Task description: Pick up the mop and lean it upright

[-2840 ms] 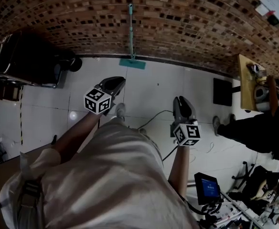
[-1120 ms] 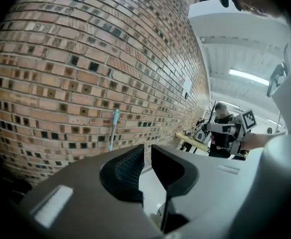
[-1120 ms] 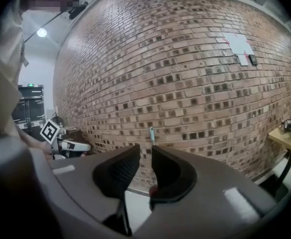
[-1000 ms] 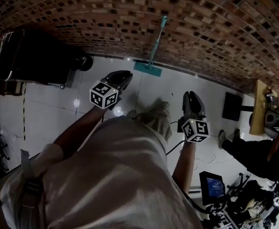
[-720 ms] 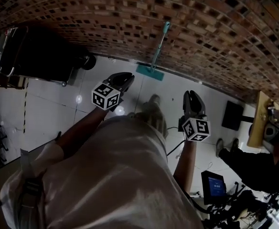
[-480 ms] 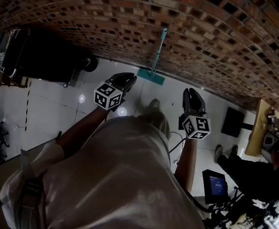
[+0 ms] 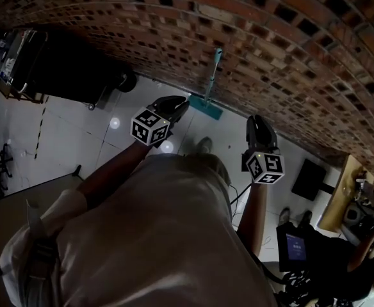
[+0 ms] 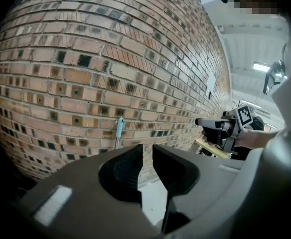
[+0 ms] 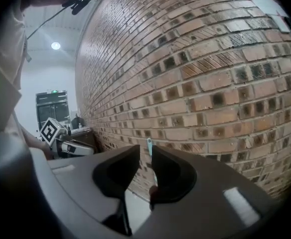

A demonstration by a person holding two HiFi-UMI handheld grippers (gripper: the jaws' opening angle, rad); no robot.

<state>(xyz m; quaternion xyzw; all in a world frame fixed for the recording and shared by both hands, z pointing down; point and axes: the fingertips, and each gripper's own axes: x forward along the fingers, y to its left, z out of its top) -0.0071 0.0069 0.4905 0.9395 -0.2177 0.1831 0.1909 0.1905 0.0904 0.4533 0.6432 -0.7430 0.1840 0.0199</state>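
**A:** Where's the mop?

**B:** The mop (image 7: 211,82) leans upright against the brick wall (image 7: 283,37). Its teal flat head sits on the white floor tiles (image 7: 65,133) at the wall's foot. In both gripper views only the pale blue grip end shows. The shaft below and the head are hidden behind the claw bodies.

**A:** And the claws?

**B:** Both are held apart from it. The left claw (image 7: 176,103) stands slightly open, its jaws have just been opening, and nothing is between them. The right claw (image 7: 257,121) is closed to a thin slit, empty.

**A:** That dark mass (image 7: 65,69) on the left?

**B:** Too dim to name.
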